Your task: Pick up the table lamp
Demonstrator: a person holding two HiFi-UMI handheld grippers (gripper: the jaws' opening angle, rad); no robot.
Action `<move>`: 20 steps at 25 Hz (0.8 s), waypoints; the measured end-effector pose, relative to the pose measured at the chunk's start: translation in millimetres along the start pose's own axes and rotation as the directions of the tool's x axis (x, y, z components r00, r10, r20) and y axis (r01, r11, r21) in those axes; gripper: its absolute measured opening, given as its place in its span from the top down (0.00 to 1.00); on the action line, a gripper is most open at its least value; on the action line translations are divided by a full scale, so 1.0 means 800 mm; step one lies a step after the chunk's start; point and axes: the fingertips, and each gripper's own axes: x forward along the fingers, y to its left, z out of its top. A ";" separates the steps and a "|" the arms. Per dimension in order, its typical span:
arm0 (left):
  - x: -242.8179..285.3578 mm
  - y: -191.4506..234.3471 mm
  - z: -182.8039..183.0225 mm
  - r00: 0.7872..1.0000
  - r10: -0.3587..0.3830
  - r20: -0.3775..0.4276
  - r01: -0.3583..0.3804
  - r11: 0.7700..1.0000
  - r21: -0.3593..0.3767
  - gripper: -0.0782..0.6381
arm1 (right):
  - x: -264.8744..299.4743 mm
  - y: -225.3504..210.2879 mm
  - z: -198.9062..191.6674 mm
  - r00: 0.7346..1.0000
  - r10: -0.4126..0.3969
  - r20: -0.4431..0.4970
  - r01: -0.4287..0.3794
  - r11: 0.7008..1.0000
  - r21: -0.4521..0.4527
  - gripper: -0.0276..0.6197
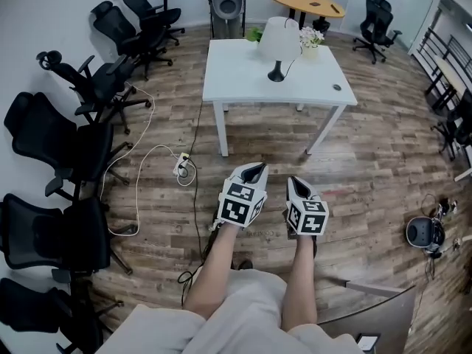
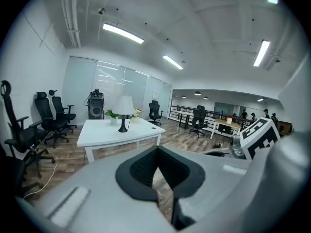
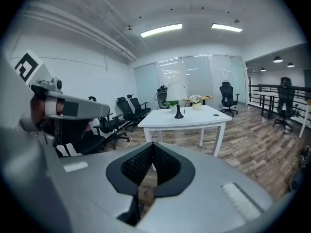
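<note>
Head view showed the lamp (image 1: pixel 279 41) upright on the bench (image 1: pixel 243 76), straight ahead and well apart from the left hand-held gripper (image 1: pixel 254 169) and the right hand-held gripper (image 1: pixel 295 183), both closed, empty and about equally near.

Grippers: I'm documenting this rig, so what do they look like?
The left gripper and right gripper each have a light grey body, black ribbed jaw pads and a white cube bearing black square markers. The forearms are sleeveless.

Bare wood-plank floor (image 1: pixel 280 142) lies open before the white rectangular table (image 1: pixel 236 80); black wheeled office chairs (image 1: pixel 96 87) crowd its left, a white power strip (image 1: pixel 181 168) by its front-left leg.
</note>
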 end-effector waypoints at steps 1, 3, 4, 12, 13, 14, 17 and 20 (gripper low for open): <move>0.007 0.005 0.003 1.000 -0.003 0.001 0.003 1.000 -0.008 0.89 | 0.006 -0.001 0.003 1.000 0.005 -0.008 -0.005 1.000 -0.006 0.92; 0.023 0.015 0.014 1.000 -0.013 0.015 0.014 1.000 -0.023 0.89 | 0.022 -0.007 0.013 1.000 0.013 -0.021 -0.014 1.000 -0.017 0.92; 0.030 0.021 0.021 1.000 -0.020 0.024 0.021 0.999 -0.026 0.89 | 0.031 -0.008 0.018 0.999 0.016 -0.030 -0.017 1.000 -0.022 0.92; 0.076 0.104 0.057 0.999 -0.034 0.029 0.036 0.998 -0.054 0.89 | 0.106 -0.013 0.057 0.998 -0.001 -0.069 0.000 1.000 -0.012 0.92; 0.081 0.115 0.063 0.999 -0.035 0.031 0.037 0.997 -0.061 0.89 | 0.115 -0.014 0.064 0.998 -0.007 -0.066 0.007 1.000 -0.008 0.92; 0.087 0.126 0.068 0.999 -0.038 0.032 0.040 0.997 -0.065 0.89 | 0.123 -0.015 0.072 0.998 -0.015 -0.064 0.015 1.000 -0.005 0.92; 0.109 0.151 0.079 0.998 -0.059 0.027 0.060 0.996 -0.068 0.89 | 0.148 -0.020 0.088 0.997 -0.044 -0.068 0.044 0.999 -0.006 0.92; 0.131 0.171 0.093 0.996 -0.086 0.024 0.088 0.995 -0.057 0.89 | 0.172 -0.028 0.101 0.993 -0.080 -0.083 0.079 0.997 -0.012 0.92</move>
